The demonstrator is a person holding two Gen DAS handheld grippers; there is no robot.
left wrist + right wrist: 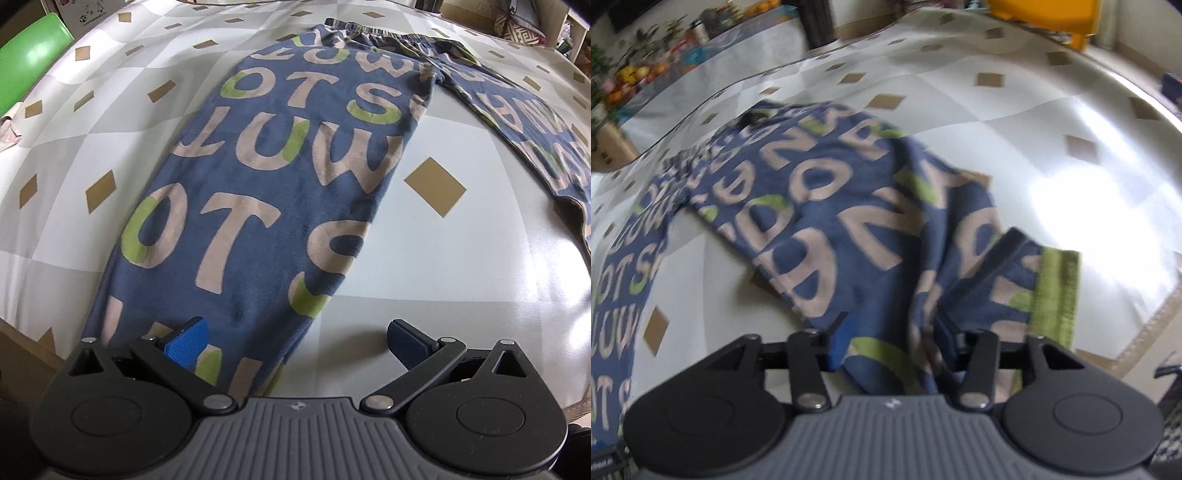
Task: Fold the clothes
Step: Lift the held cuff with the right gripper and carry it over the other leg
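While trousers (258,192) lie flat, right hand-held gripper (894,347) apparently clamps one leg.

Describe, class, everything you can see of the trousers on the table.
The trousers are soft blue knit printed with big beige and green letters, with a striped elastic waistband at the far end. They lie spread on the tiled-pattern table, legs apart in a V. One leg lies flat, its end under the open left gripper. The other leg's end, with a green cuff, is bunched and lifted in the shut right gripper.
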